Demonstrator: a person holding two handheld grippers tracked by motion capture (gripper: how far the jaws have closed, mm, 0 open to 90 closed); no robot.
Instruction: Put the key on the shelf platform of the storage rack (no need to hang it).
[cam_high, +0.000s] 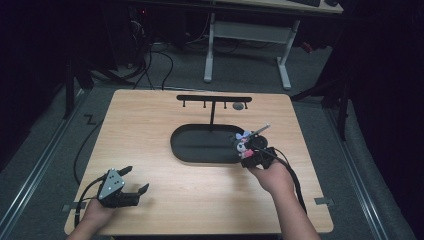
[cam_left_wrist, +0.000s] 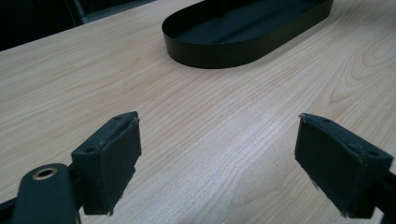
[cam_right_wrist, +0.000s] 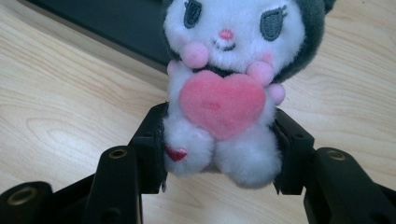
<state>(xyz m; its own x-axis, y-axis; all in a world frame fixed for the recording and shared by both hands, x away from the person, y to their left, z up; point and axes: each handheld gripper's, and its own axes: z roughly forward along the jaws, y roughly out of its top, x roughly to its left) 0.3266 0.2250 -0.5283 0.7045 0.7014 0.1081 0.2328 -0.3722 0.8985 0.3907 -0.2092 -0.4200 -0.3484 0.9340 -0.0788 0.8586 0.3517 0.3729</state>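
Note:
A small white plush toy (cam_right_wrist: 223, 98) with a dark hood and a pink heart on its chest sits between the jaws of my right gripper (cam_right_wrist: 219, 154), which is shut on its lower body. In the high view the plush toy (cam_high: 243, 145) is at the right end of the black oval tray (cam_high: 200, 145), held by the right gripper (cam_high: 249, 156) just over the tray's rim. My left gripper (cam_high: 136, 181) rests near the table's front left corner, jaws wide apart and nothing between them. In the left gripper view its pads (cam_left_wrist: 112, 158) frame bare wood, with the tray (cam_left_wrist: 243, 46) farther off.
A black T-shaped hanger stand (cam_high: 213, 102) with small hooks rises behind the tray. The wooden table (cam_high: 150, 130) ends close in front of both hands. Cables trail from each gripper. A desk frame (cam_high: 250, 45) stands on the floor beyond the table.

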